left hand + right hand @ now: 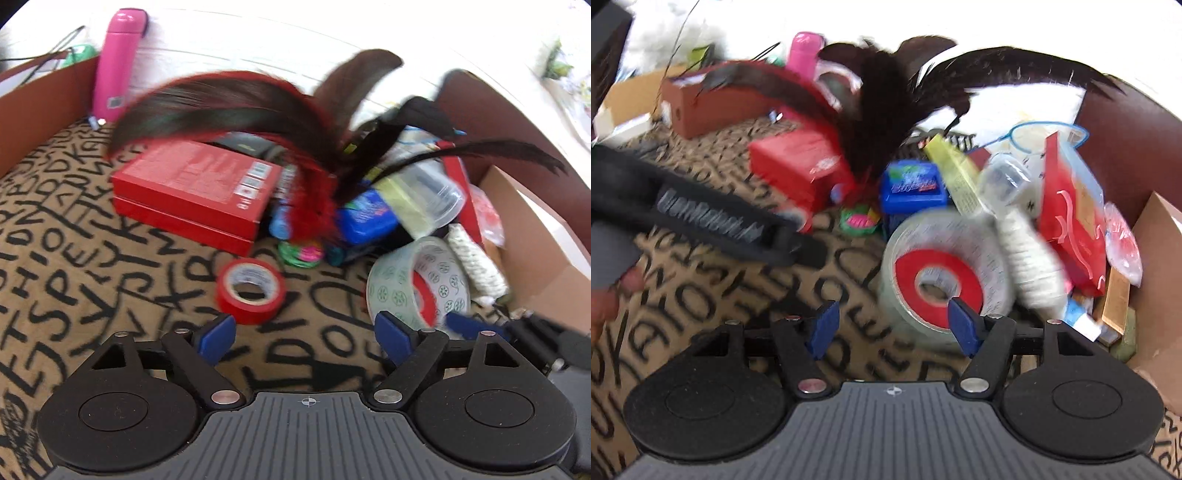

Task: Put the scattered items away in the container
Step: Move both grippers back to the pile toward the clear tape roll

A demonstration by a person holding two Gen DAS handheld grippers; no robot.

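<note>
Both sets of tongs gaping, left gripper (304, 330) and right gripper (892, 325) empty. Nearest right: clear tape roll (942, 273), tilted on patterned cloth (713, 295) beside the heap. Probably light, rigid, slick; best pinched through the core across one wall.

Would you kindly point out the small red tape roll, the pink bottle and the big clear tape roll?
small red tape roll (251, 291): left wrist view, top rim.
pink bottle (116, 66): left wrist view, mid body.
big clear tape roll (982, 258): right wrist view, side face.

Tan cloth (74, 236) with black lettering; red box (192, 184); red tape roll (251, 290); pink bottle (116, 62); dark, red-edged feathers (229, 99); blue tin (913, 184).
</note>
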